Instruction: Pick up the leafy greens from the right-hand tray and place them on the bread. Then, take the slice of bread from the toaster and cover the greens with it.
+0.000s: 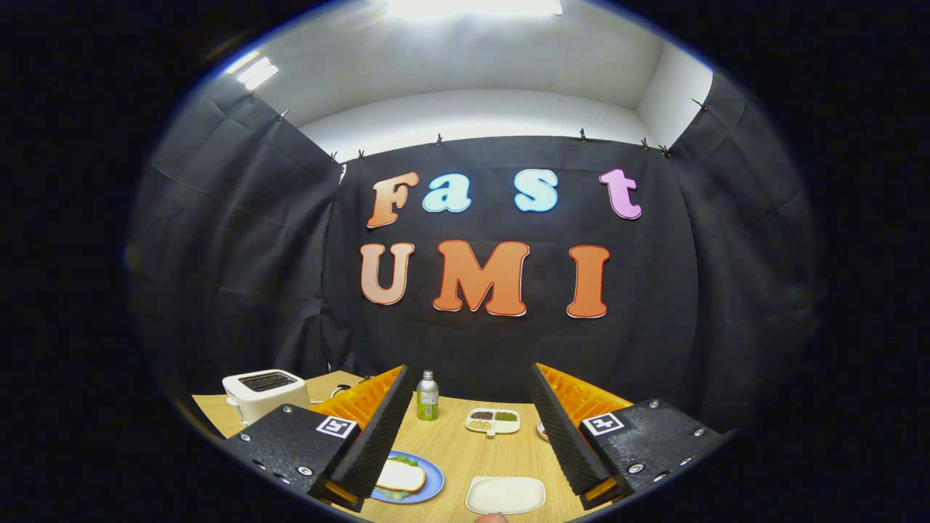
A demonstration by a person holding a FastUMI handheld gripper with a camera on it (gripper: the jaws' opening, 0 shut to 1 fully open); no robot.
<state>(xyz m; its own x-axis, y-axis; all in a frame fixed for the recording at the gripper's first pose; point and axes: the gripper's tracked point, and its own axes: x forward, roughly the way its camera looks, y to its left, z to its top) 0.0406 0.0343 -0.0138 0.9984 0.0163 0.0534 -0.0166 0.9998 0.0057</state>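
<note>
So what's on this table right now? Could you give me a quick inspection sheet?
Surface: light wooden table.
Job's things: white toaster at the far left; round blue plate with a bread slice lying on leafy greens; empty white rectangular tray between the fingers.
Clutter: small metal bottle with a green label; white divided dish of beans.
Grippers: gripper open, holding nothing.
Cables: nothing seen.
Surroundings: black cloth wall, bright ceiling light.

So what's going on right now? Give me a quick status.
Hand-held gripper open, holding nothing, above the table. Bread on greens on blue plate by the left finger. White tray between fingers bare. Toaster beyond, left. Nothing in the way.
</note>
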